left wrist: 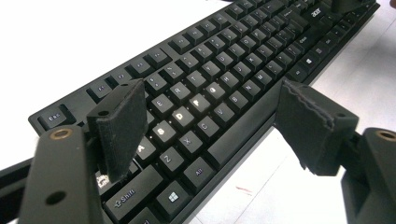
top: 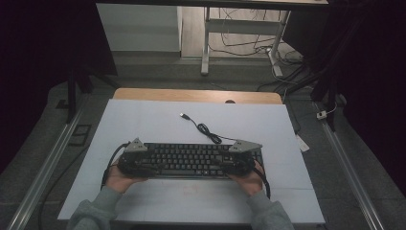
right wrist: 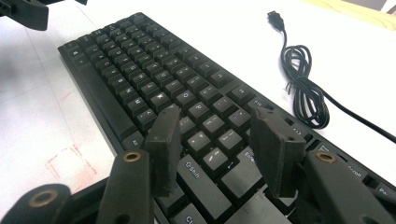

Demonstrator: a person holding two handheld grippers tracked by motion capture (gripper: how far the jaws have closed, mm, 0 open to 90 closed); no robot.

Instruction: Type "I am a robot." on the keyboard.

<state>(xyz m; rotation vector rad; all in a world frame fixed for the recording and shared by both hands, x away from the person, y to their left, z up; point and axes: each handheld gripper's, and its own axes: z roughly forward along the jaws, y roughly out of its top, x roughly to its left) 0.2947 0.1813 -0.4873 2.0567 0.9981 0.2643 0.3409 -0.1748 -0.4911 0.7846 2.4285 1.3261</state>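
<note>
1. Hands hold the left gripper [top: 135,155] and right gripper [top: 242,155] at each end of the keyboard [top: 184,160] on the white table [top: 143,120].
2. Left gripper [left wrist: 210,130] is wide open, its pads over the keyboard [left wrist: 219,70], gripping nothing.
3. Right gripper [right wrist: 219,149] hangs open above the keys [right wrist: 154,70], cable [right wrist: 303,84] beside it.

Keyboard [right wrist: 154,84] right end cut off by frame edge; key legends blurred
</note>
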